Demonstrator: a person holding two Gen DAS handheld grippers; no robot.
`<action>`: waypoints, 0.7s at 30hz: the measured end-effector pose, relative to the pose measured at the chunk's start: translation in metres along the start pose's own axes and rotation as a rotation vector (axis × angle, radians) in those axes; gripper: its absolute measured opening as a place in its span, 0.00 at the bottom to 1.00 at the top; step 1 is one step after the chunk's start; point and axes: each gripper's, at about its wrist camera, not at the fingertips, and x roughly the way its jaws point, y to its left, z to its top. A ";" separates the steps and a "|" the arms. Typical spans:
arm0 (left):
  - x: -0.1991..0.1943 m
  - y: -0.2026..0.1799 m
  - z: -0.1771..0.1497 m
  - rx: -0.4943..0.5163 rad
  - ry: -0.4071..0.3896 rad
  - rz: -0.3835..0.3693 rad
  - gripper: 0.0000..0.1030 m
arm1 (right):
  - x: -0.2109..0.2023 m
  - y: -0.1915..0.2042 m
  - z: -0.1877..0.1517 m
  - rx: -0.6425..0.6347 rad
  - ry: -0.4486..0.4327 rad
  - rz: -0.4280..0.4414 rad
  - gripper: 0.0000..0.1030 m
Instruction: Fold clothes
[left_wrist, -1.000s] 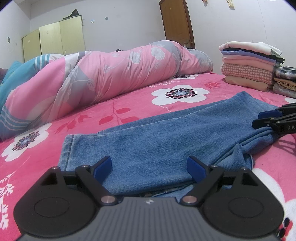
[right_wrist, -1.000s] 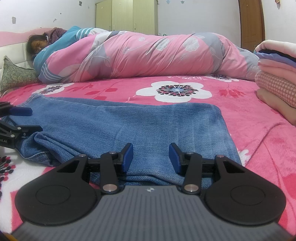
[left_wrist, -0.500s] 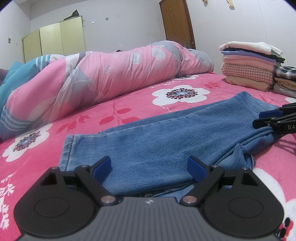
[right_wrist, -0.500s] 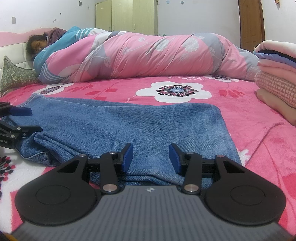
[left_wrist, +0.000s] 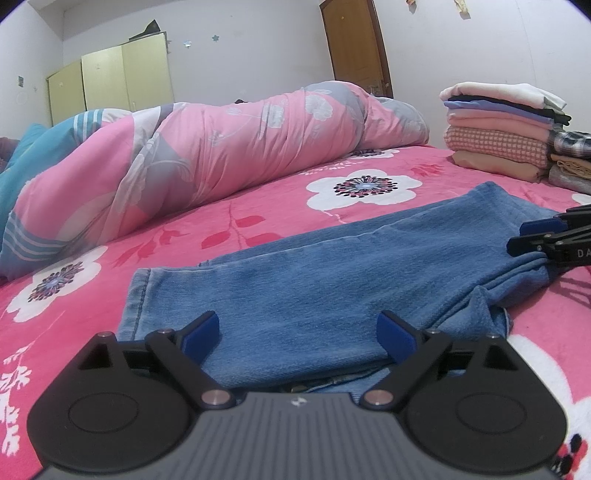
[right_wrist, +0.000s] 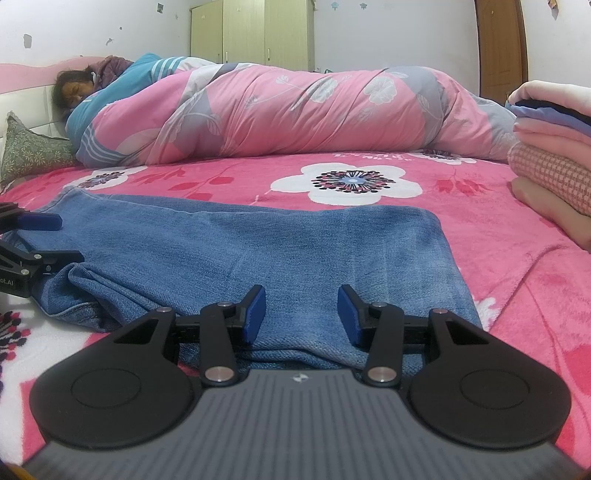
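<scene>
A: Laid out flat on the pink flowered blanket (right_wrist: 491, 206): folded blue jeans (right_wrist: 258, 254), running left to right across the near part of the bed.

B: And the grippers?

A: Starting at the left: left gripper (left_wrist: 298, 334), blue pads (left_wrist: 201, 334) spread wide, low over the near edge of the jeans, gripping nothing. Then the right gripper (right_wrist: 301, 314), pads partly spread, gap clear between them, poised over the near edge of the denim at the jeans' right end. Pinching nothing either.

B: Anything bunched up?

A: Yes, loose folds of denim at the near edge, between the two grippers.

B: Beyond the jeans?

A: At far left, a person (right_wrist: 79, 90) lying against the headboard, wrapped in a pink and grey floral quilt (right_wrist: 295, 114) stretching across the bed. Behind, pale yellow wardrobes (right_wrist: 251, 31). Further right, a brown door (right_wrist: 500, 44). At far right, a stack of folded clothes (left_wrist: 502, 127) on the blanket, well apart from the jeans.
</scene>
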 end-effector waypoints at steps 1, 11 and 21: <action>0.000 0.000 0.000 0.000 0.000 0.000 0.91 | 0.000 0.000 0.000 0.000 0.000 0.000 0.42; 0.000 0.001 0.000 0.001 0.000 -0.001 0.91 | 0.001 0.000 0.000 -0.001 0.000 0.001 0.42; 0.000 0.000 -0.001 0.001 0.000 -0.001 0.91 | 0.001 -0.002 0.001 -0.001 -0.002 0.000 0.42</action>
